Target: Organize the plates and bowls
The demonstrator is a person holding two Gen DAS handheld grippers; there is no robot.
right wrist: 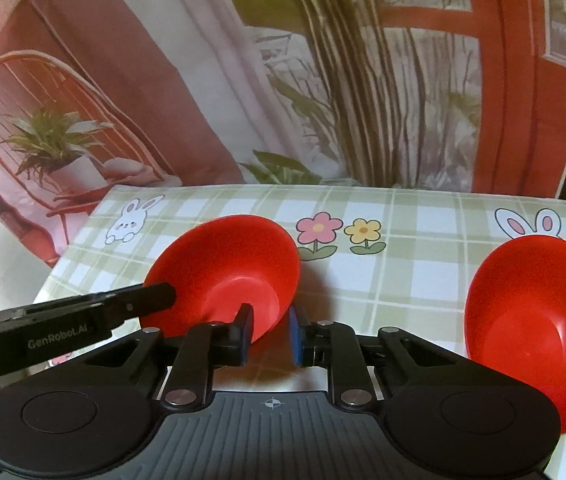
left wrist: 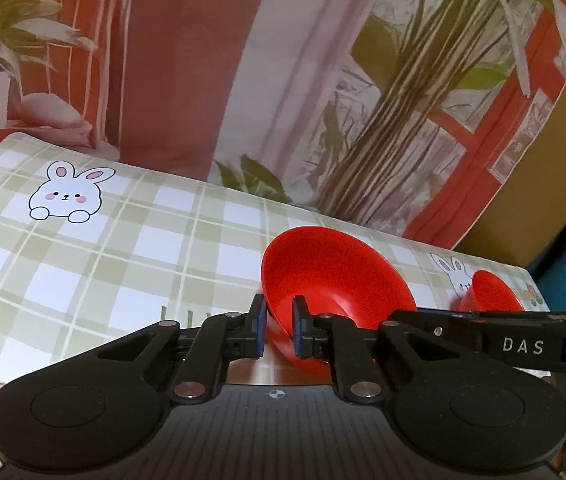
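Both matte black plastic tongs, left (left wrist: 278, 330) and right (right wrist: 270, 334), are built alike: blue pads (left wrist: 261, 326) on the fingers, silver pivot screws (left wrist: 189, 390), and a ribbed grey base with a crosshair mark (right wrist: 271, 403). White lettering is printed on each side.

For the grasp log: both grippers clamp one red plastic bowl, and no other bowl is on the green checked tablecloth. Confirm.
Wrong: a second red plastic bowl sits on the green checked tablecloth, right of the clamped red plastic bowl, as the right wrist view shows. Left gripper and right gripper do both clamp the one.
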